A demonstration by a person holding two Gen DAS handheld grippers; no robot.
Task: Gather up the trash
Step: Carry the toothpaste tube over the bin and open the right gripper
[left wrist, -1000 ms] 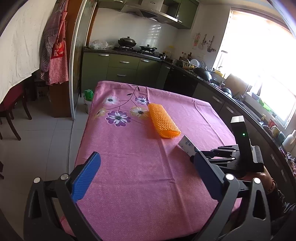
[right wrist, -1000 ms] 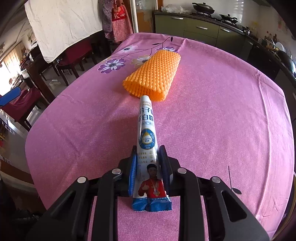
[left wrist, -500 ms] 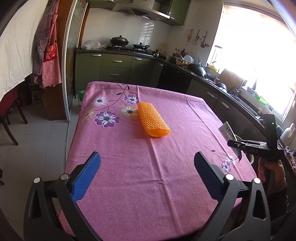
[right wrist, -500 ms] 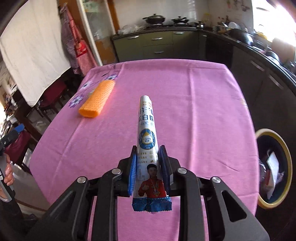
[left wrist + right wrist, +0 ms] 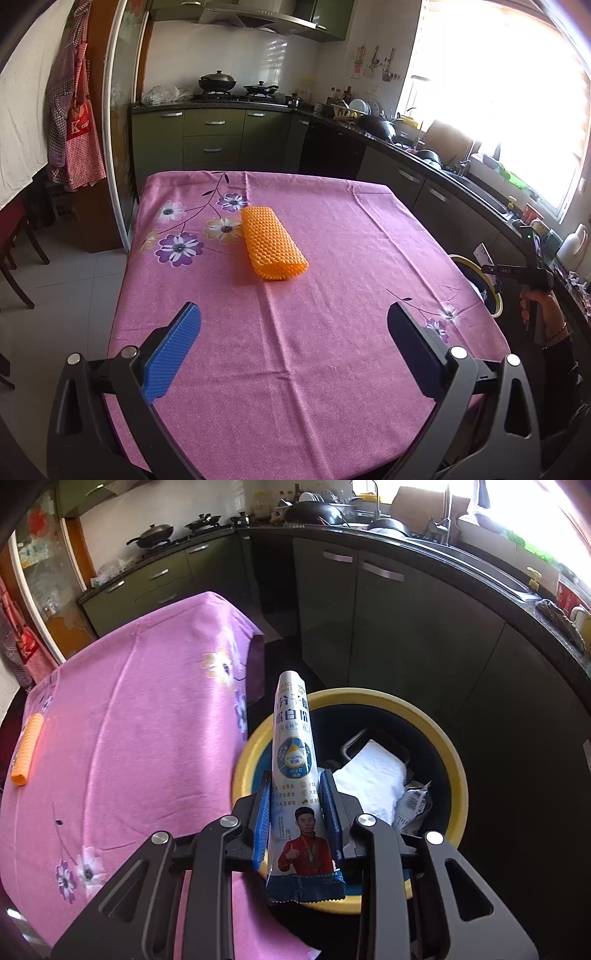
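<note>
My right gripper [image 5: 295,794] is shut on a white and blue sachet wrapper [image 5: 293,746] and holds it above a yellow-rimmed trash bin [image 5: 452,760] beside the table. The bin holds white paper and other wrappers. In the left wrist view the right gripper [image 5: 491,271] shows at the far right over the bin rim [image 5: 495,299]. An orange foam net sleeve [image 5: 271,247] lies on the pink floral tablecloth [image 5: 295,350]; it also shows in the right wrist view [image 5: 26,749]. My left gripper [image 5: 291,343] is open and empty above the table's near end.
Dark kitchen cabinets [image 5: 388,620] and a counter with a sink [image 5: 476,184] run along the right, close behind the bin. A stove with pots [image 5: 236,86] is at the back. Chairs [image 5: 14,251] stand at the left.
My right gripper has swung from over the table to above the trash bin, still holding the sachet. The left gripper has stayed open and shifted only slightly.
</note>
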